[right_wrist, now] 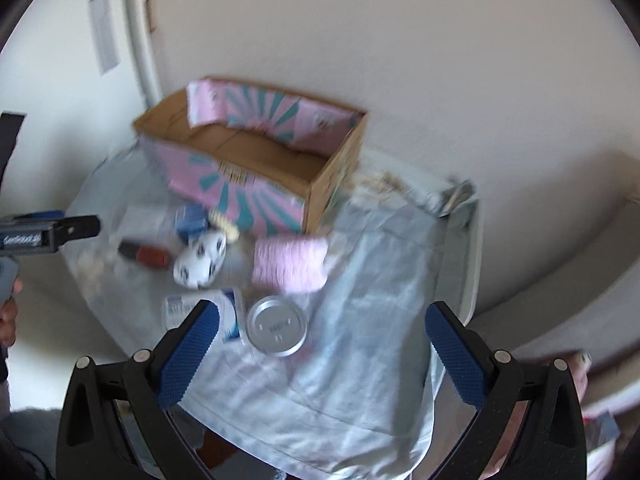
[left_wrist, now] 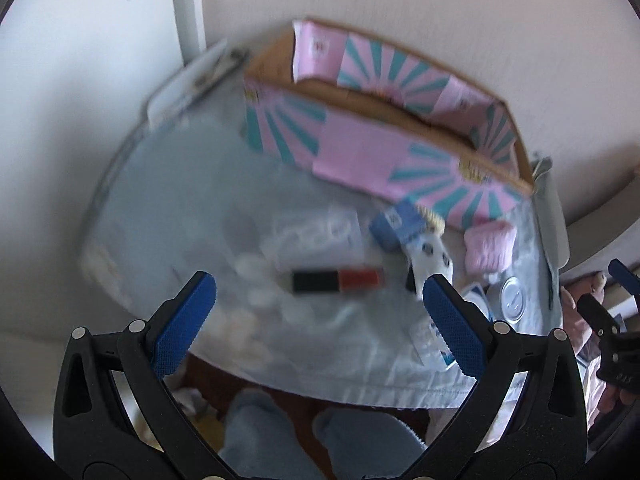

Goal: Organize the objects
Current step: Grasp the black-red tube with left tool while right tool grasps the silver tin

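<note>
An open cardboard box with pink and teal print (left_wrist: 384, 136) (right_wrist: 256, 160) stands at the back of a small table under a pale blue cloth (left_wrist: 180, 208) (right_wrist: 360, 300). In front of it lie a black-and-red stick (left_wrist: 336, 280) (right_wrist: 144, 254), a blue carton (left_wrist: 394, 224) (right_wrist: 192, 218), a white black-spotted toy (left_wrist: 430, 256) (right_wrist: 200, 264), a pink knitted piece (left_wrist: 490, 246) (right_wrist: 290, 264), a round metal lid (left_wrist: 514, 294) (right_wrist: 276, 330) and a white packet (left_wrist: 432, 340) (right_wrist: 188, 308). My left gripper (left_wrist: 320, 320) is open above the near edge. My right gripper (right_wrist: 320, 356) is open over the cloth.
A white clear-wrapped pack (left_wrist: 320, 236) lies behind the stick. Small white round pieces (left_wrist: 260, 280) lie at the left. Walls close in behind the table. My right gripper shows at the right edge of the left wrist view (left_wrist: 612, 320). Feet in blue socks (left_wrist: 260, 432) are below.
</note>
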`<action>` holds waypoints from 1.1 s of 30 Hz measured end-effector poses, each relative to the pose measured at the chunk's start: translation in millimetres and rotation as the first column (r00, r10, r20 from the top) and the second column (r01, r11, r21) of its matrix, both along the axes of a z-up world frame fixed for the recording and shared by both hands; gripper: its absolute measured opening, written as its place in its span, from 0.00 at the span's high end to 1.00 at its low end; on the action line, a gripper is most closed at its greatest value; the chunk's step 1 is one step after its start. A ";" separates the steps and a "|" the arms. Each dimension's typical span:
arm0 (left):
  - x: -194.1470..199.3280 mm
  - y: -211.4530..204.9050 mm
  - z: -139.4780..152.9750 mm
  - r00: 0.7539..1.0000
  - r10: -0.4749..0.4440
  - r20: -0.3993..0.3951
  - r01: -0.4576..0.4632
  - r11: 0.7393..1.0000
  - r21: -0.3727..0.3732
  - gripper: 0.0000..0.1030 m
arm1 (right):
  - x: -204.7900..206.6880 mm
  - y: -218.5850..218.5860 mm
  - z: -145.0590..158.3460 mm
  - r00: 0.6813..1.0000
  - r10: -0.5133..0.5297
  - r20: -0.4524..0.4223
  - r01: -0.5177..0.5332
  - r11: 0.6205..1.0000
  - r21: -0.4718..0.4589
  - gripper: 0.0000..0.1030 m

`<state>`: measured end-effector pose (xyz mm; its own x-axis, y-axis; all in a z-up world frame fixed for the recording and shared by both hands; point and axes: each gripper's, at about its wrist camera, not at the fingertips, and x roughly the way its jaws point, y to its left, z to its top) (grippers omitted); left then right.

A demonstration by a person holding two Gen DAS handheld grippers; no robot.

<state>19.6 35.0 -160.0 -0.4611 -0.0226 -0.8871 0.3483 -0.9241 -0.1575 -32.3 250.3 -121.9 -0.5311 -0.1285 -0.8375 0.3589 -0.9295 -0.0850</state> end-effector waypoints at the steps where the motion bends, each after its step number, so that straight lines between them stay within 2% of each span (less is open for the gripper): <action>1: 1.5 7.1 -8.1 1.000 0.012 0.009 -0.012 1.000 -0.001 0.00 | -0.5 2.0 -5.5 1.000 0.022 0.008 -0.022 1.000 0.001 0.02; 6: -0.3 26.3 -42.2 0.998 0.064 0.024 -0.064 0.998 -0.015 0.00 | -2.5 6.1 -45.6 0.988 0.144 0.054 -0.145 0.989 0.004 0.09; 10: -7.8 34.4 -64.2 0.996 0.091 0.021 -0.090 0.995 -0.038 0.01 | -7.8 3.3 -73.0 0.977 0.197 0.079 -0.198 0.980 0.005 0.19; 12: -12.1 37.9 -72.0 0.995 0.099 0.020 -0.097 0.993 -0.062 0.01 | -10.9 1.7 -79.3 0.972 0.222 0.080 -0.222 0.975 -0.013 0.20; 18: -20.9 39.2 -88.3 0.993 0.115 0.020 -0.114 0.990 -0.083 0.04 | -21.1 -7.4 -94.5 0.955 0.289 0.074 -0.286 0.957 -0.050 0.28; 20: -24.1 38.3 -94.0 0.993 0.118 0.025 -0.115 0.989 -0.094 0.08 | -25.6 -9.4 -99.0 0.948 0.307 0.077 -0.303 0.951 -0.067 0.35; 25: -31.2 36.1 -96.6 0.994 0.108 0.019 -0.105 0.988 -0.116 0.21 | -28.1 -13.4 -100.3 0.943 0.326 0.075 -0.318 0.943 -0.095 0.43; 28: -35.3 34.1 -97.3 0.996 0.091 0.018 -0.088 0.988 -0.128 0.21 | -30.0 -18.1 -100.7 0.934 0.348 0.082 -0.340 0.935 -0.104 0.51; 33: -39.2 25.6 -97.8 0.997 0.077 0.019 -0.074 0.989 -0.129 0.21 | -31.6 -20.0 -101.0 0.935 0.345 0.081 -0.337 0.937 -0.095 0.51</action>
